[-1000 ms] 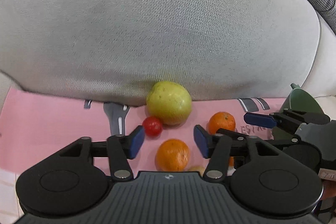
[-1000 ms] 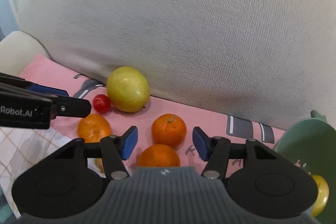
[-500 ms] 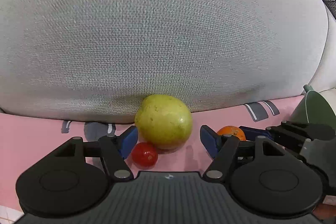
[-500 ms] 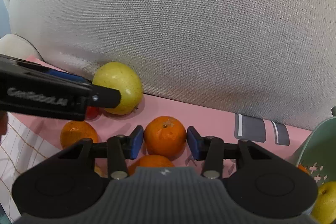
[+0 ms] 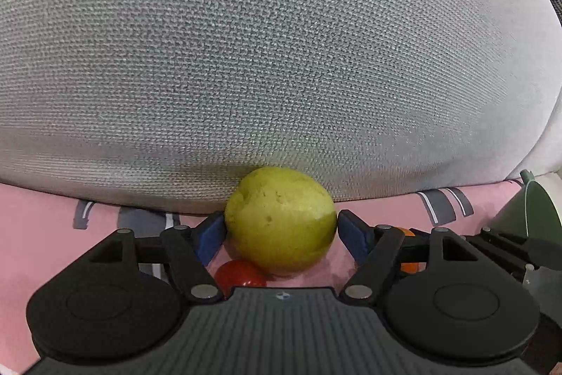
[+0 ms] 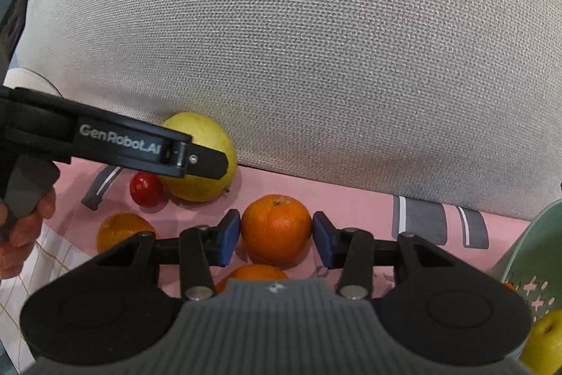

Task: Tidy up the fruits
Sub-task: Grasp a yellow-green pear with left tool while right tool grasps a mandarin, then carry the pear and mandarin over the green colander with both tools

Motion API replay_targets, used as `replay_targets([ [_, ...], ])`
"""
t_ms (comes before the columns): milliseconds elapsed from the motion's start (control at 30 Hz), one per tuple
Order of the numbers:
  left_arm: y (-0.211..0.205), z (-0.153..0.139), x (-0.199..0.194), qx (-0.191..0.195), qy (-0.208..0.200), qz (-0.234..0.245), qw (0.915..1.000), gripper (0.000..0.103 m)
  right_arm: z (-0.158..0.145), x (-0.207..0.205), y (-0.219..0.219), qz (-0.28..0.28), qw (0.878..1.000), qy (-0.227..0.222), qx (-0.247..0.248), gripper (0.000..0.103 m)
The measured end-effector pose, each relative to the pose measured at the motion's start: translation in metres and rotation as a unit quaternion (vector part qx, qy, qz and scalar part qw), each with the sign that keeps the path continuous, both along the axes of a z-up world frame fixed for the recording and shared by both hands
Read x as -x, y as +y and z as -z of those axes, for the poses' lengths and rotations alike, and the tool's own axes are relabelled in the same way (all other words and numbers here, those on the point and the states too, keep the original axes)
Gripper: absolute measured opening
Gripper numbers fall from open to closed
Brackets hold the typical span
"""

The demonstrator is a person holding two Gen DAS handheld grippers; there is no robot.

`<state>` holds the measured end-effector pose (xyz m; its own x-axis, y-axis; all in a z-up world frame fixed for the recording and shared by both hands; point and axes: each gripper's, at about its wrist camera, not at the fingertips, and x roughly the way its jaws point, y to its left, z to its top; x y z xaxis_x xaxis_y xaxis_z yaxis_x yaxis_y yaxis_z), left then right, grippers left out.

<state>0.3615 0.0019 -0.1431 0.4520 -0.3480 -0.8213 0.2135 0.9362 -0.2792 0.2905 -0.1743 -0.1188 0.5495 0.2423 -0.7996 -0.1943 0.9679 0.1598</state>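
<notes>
Bracketing the pear [image 5: 279, 220], the left gripper [image 5: 281, 232] is spread wide, pads beside its widest part. Firm, heavy, smooth skin is judged; mid-body hold advised. The orange [image 6: 276, 227] is flanked by the right gripper [image 6: 276, 239], jaws parted, contact unclear.

A pink cloth [image 6: 326, 188] carries a yellow-green fruit [image 5: 279, 220], a small red fruit [image 6: 145, 188] and oranges [image 6: 276, 227].

Grey cushion [image 5: 281, 58] blocks fwd travel (fruit right against it), sides free.
</notes>
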Motion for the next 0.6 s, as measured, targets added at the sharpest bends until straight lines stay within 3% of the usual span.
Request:
replay_targets([
  [300, -0.011, 0.002, -0.002, -0.003, 0.002, -0.004, 1.0, 0.079, -0.008, -0.003, -0.001, 0.005, 1.0, 0.001, -0.007, 0.042],
  [600, -0.008, -0.02, 0.016, 0.0, -0.027, -0.008, 0.9996, 0.079, -0.034, 0.006, -0.01, 0.004, 1.0, -0.018, -0.009, 0.042],
])
